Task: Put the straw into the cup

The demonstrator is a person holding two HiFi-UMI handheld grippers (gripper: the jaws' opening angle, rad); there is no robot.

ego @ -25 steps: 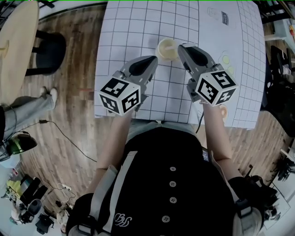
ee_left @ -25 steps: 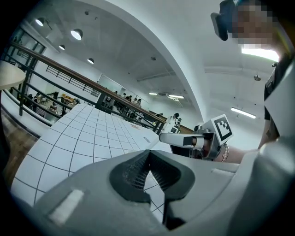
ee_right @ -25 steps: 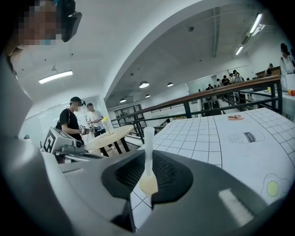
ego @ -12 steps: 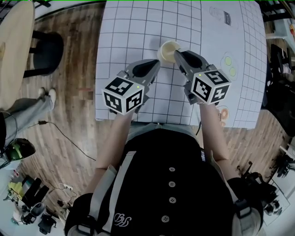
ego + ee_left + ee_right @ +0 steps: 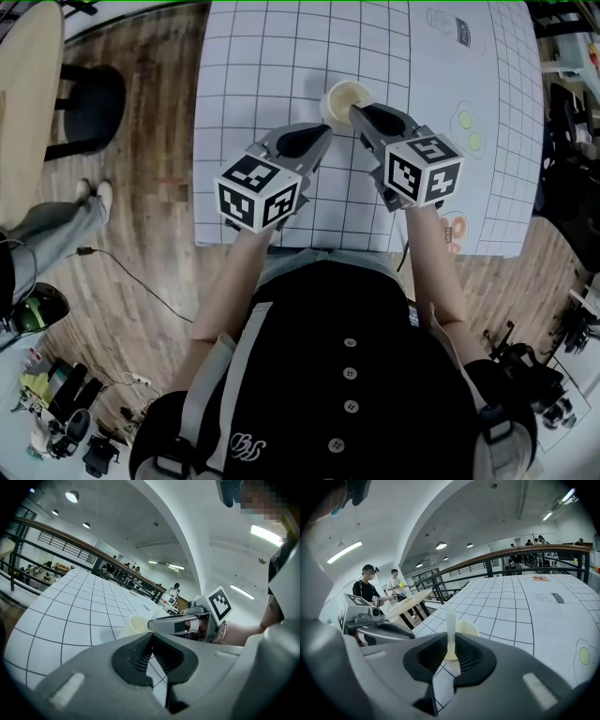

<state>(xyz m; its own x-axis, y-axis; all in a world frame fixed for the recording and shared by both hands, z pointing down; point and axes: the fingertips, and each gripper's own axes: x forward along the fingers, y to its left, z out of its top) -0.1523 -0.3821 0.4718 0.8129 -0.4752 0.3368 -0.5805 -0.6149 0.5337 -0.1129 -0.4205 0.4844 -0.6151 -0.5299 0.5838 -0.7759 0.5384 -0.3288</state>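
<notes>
While the right gripper (image 5: 451, 654) is pinching the straw (image 5: 451, 620) between narrowly set jaws, the item is standing upright and rising clear above the pads; how much is hanging below them is not showing. The cup (image 5: 466, 629) is sitting mouth-up on the gridded table (image 5: 525, 616) just beyond the tips of those jaws, a little to their right. The left gripper (image 5: 151, 638) is hovering just beside the right one, its jaws closed together on nothing, with the cup lying near and ahead of its tips. The straw is appearing pale, thin-walled and smooth, so it is probably handling as very light, slippery and easily crushed or kinked; a gentle pinch across its middle is looking best, leaving a free lower length for entering the mouth. The cup is seeming light and easy to tip, so a straw end catching the rim is likely risking a push-over; the empty left jaws are lying well placed for steadying its wall.
</notes>
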